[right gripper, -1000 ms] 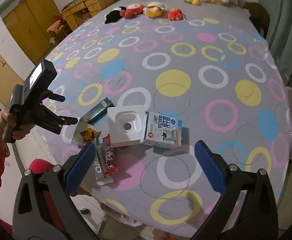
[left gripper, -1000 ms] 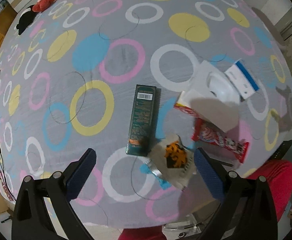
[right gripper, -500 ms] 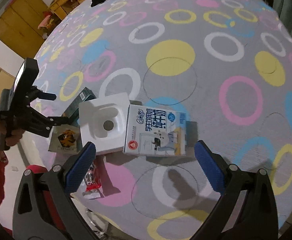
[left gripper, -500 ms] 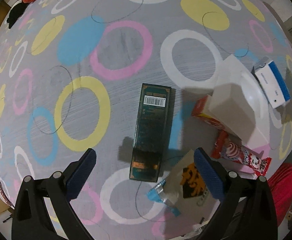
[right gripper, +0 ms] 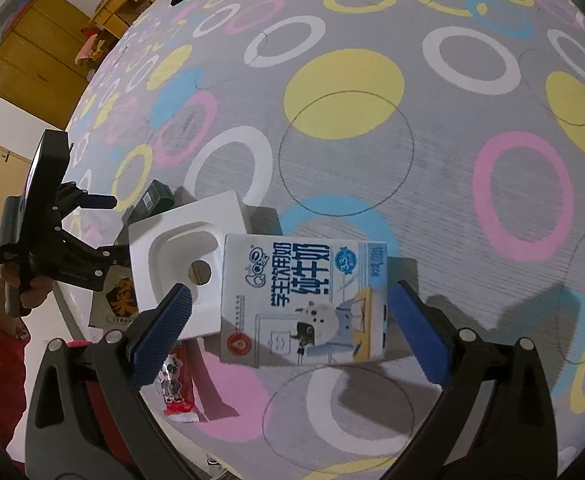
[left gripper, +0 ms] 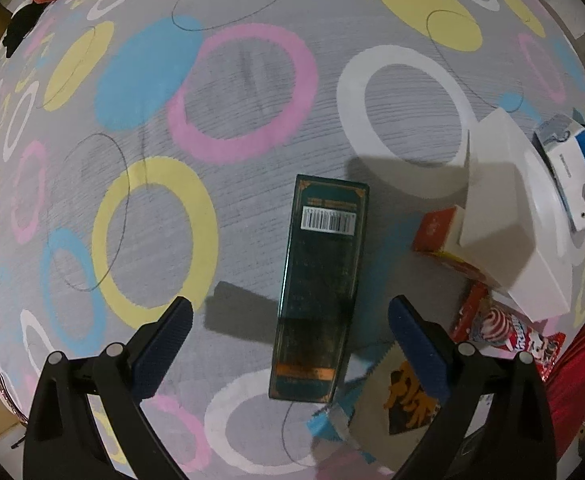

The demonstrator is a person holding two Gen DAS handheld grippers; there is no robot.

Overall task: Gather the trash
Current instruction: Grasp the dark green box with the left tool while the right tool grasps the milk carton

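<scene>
Ring-patterned woven bedspread [left gripper: 252, 128] bears a flat, glossy green box [left gripper: 320, 280].

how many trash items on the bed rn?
6: green box; orange-print packet at its near end; white tray; milk carton beside the tray; red box under the tray; red wrapper. More may be hidden.

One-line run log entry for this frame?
left gripper: open, over dark green box | right gripper: open, over milk carton
</scene>
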